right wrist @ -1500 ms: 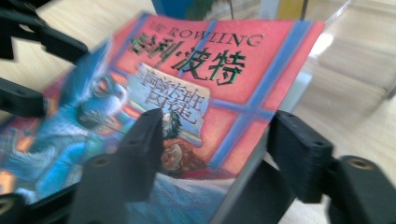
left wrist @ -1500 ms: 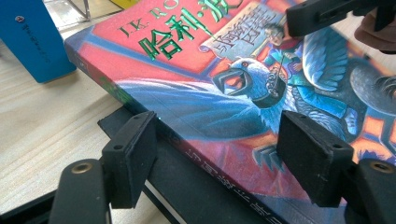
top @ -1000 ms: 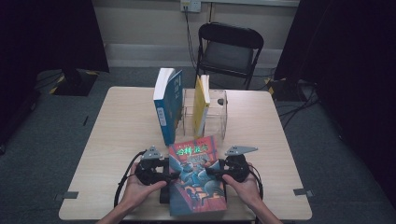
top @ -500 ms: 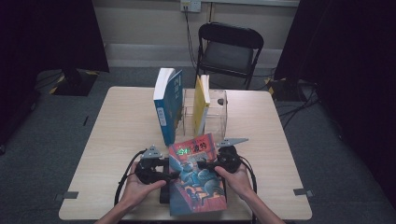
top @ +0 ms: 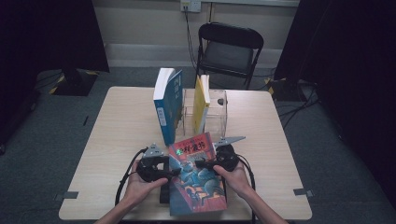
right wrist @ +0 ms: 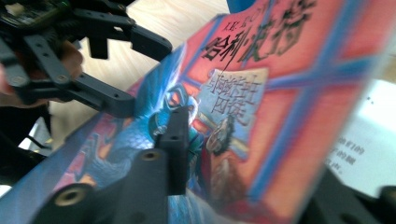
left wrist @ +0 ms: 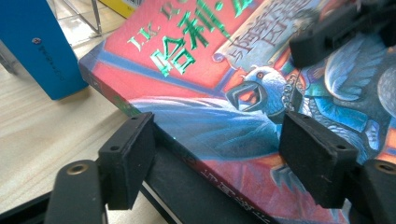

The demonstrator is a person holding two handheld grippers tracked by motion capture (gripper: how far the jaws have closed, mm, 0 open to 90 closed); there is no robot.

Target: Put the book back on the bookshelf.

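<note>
You are working at a wooden tabletop [top: 121, 126] where a blue book [top: 166, 105] and a yellow book [top: 201, 98] are standing upright at a clear acrylic book stand [top: 217, 112]. At the near edge, the red-and-blue illustrated novel [top: 196, 175] is tilting up off a black object beneath it. Your left gripper [top: 169, 171] is bracketing the spine edge, its fingers [left wrist: 128, 158] standing half-wide around the thickness without visibly pressing. Your right gripper [top: 201, 164] has just been closing, its fingers [right wrist: 175, 140] pinching the opposite edge. The lift appears underway; next, raising the novel upright for the stand calls for a firm left-side grip.
</note>
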